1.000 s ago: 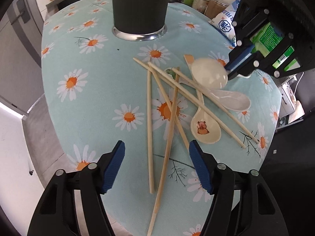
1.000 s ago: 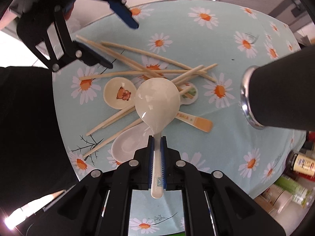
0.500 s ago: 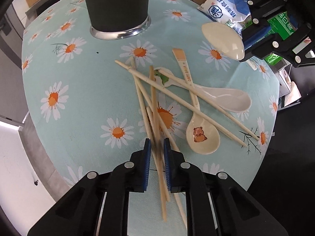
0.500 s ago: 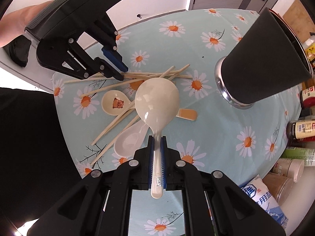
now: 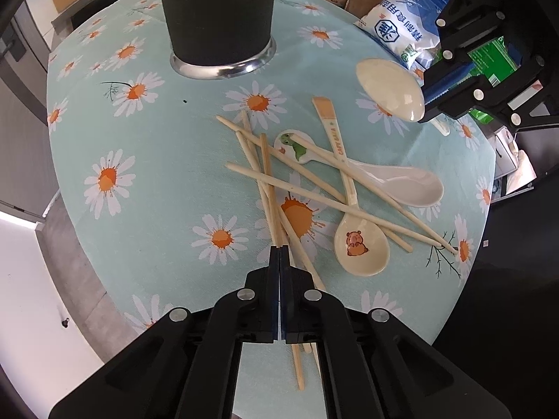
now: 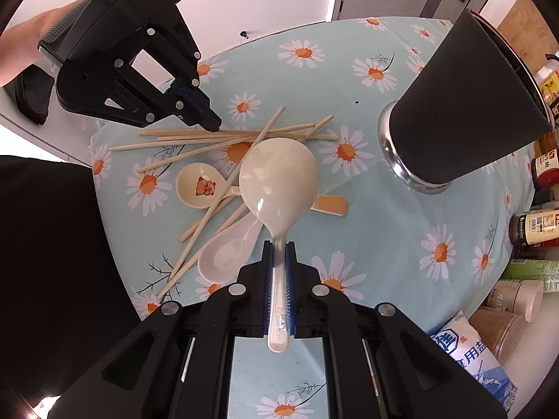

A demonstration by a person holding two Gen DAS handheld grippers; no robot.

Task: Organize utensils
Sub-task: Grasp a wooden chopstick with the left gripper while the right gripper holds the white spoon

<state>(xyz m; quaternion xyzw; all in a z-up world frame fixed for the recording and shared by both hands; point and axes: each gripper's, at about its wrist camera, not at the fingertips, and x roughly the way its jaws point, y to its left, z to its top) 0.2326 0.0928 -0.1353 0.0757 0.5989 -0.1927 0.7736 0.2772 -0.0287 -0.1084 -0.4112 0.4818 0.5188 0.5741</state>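
Wooden chopsticks (image 5: 276, 209) on the table look pinched by the closed left gripper (image 5: 279, 255), so lifting may drag crossed spoons, while the right gripper (image 6: 278, 255) clamps a cream spoon (image 6: 279, 178) aloft.

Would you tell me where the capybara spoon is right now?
In the left wrist view, the capybara spoon lies on the tablecloth, lower right, its handle under crossed chopsticks, beside the white spoon.

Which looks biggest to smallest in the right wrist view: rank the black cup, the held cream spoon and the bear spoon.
1. Black cup.
2. Held cream spoon, though it sits nearest the camera, which inflates it.
3. Bear spoon, lying on the table farther away.
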